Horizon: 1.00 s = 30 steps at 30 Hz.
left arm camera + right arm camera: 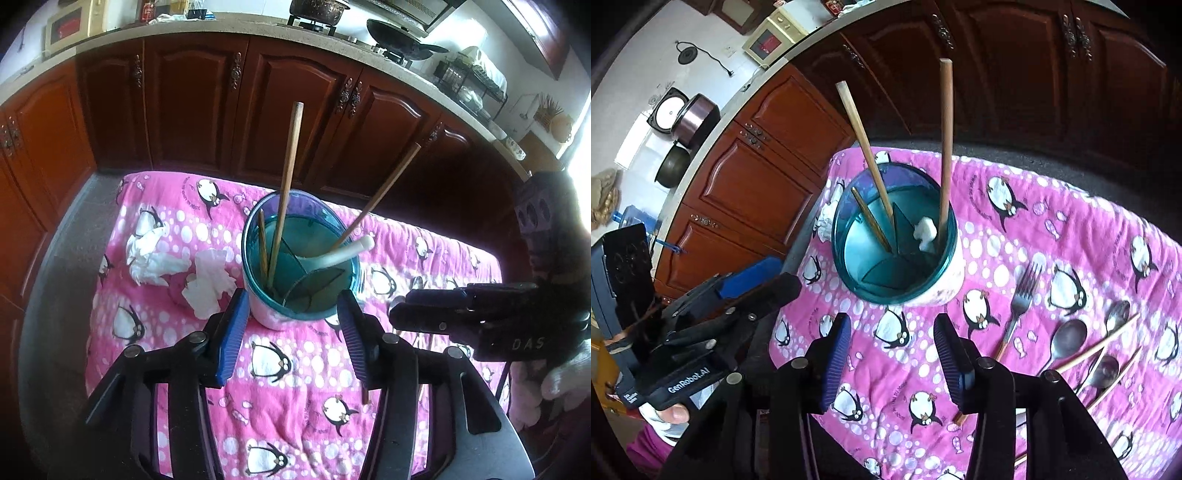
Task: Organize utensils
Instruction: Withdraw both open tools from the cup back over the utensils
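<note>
A teal divided utensil holder point(258, 258) point(849, 258) stands on the pink penguin cloth point(295, 387). In it stand two long wooden chopsticks point(288, 177) point(946, 140), a shorter stick point(263, 243) and a white spoon point(343, 253) point(925, 230). My left gripper point(293, 332) hovers just in front of the holder, open, its blue pads clear of it. My right gripper point(894, 354) is open and empty, near the holder too. A fork point(1019, 299), three metal spoons point(1067, 339) and loose chopsticks point(1097, 350) lie on the cloth to the right.
Crumpled white tissues point(173, 266) lie left of the holder. Dark wooden cabinets point(207, 110) under a countertop run behind the table. The other gripper point(461, 314) point(731, 306) shows at each view's side, with a person's fingers on it.
</note>
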{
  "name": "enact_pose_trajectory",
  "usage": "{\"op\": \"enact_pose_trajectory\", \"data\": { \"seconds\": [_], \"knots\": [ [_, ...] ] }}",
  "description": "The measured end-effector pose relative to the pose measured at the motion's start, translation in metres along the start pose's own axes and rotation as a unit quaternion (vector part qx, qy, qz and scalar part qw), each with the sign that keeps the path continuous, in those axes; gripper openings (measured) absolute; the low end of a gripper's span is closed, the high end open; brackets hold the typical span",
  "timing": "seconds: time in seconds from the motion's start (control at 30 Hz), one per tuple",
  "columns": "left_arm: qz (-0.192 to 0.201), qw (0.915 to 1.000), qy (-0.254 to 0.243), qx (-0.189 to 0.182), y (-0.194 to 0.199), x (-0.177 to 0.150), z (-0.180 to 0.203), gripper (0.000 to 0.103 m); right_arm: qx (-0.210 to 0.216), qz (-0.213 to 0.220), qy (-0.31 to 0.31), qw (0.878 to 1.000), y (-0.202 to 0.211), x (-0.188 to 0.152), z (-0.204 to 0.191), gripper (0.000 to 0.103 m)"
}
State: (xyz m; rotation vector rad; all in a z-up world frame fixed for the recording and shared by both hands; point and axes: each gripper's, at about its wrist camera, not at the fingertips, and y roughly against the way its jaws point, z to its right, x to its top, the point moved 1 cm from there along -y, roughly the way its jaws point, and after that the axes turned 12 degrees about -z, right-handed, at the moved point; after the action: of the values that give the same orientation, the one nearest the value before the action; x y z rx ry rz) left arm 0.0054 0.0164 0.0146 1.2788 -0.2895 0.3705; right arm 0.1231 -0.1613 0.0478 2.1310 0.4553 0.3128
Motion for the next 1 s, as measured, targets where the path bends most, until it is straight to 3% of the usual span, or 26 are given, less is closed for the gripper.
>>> {"op": "enact_pose_trajectory", "data": {
  "seconds": [0.1, 0.3, 0.6, 1.0],
  "knots": [
    [0.005, 1.0, -0.004, -0.001, 0.004, -0.008, 0.005, 0.051, -0.022, 0.012, 0.01, 1.0, 0.003, -0.012, -0.002, 0.045],
    [0.007, 0.9997, -0.014, -0.021, 0.009, -0.022, 0.023, 0.064, -0.044, 0.026, 0.016, 0.999, 0.006, -0.039, 0.003, 0.045],
    [-0.01, 0.9988, -0.036, -0.031, -0.006, -0.045, 0.049, 0.065, -0.072, 0.03, -0.032, 0.996, 0.0, -0.093, 0.056, 0.046],
    [-0.044, 0.9978, -0.048, 0.003, -0.065, -0.065, 0.08, 0.065, -0.076, 0.067, -0.119, 0.988, -0.008, -0.134, 0.115, 0.046]
  ]
}}
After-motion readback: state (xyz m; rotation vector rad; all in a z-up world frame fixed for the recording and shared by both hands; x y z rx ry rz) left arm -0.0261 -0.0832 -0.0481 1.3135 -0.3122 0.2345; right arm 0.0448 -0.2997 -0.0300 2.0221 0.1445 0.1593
